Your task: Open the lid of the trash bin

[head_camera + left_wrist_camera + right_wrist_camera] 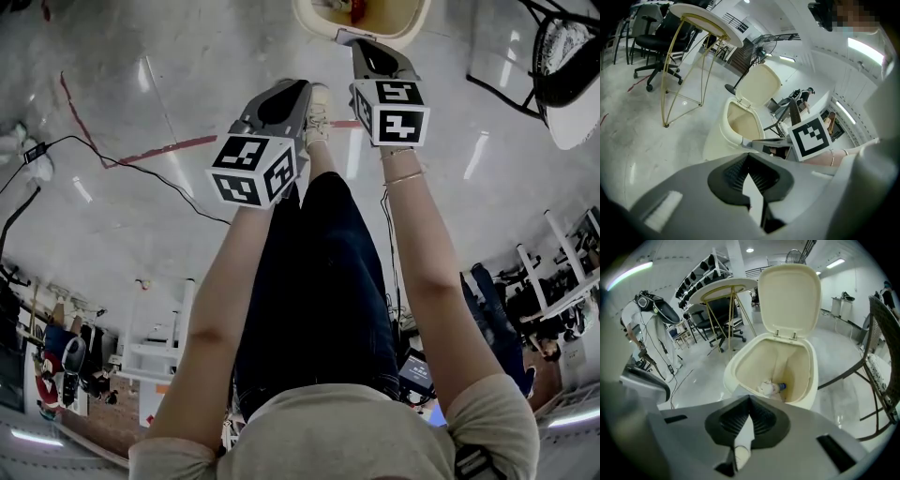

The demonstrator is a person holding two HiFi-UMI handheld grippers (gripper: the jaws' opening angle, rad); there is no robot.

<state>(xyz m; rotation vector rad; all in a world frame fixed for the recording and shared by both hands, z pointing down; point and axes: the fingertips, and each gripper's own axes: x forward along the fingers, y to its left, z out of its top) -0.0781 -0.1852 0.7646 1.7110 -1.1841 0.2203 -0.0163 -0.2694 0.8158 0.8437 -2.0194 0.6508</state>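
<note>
**Trash bin** (809,380): cream-coloured, standing on the pale floor (187,84) at the far end of the scene, directly ahead of the right gripper.

**Lid** (789,295): open, standing upright on its hinges at the far rim, with its inner face toward the person.

**Bin contents:** a bottle with a blue cap (780,387) lies at the bottom. A crumpled white item (766,388) touches it on the left.

**Right gripper** (749,397): jaws closed together, with nothing between them. Its tip is at the near rim of the bin. In the head view it appears to touch the rim, but the angle does not confirm this.

**Left gripper** (748,155): jaws closed together and empty. It is held to the left of the right gripper and nearer the person, over bare floor and clear of the bin.

**Surroundings:**
- A round worktop on thin gold legs (701,18) stands to the left of the bin.
- A black office chair (658,44) stands beyond the worktop.
- A black cable (141,169) runs across the floor at the left.
- The person's shoe (317,108) is on the floor between the two grippers.
</note>
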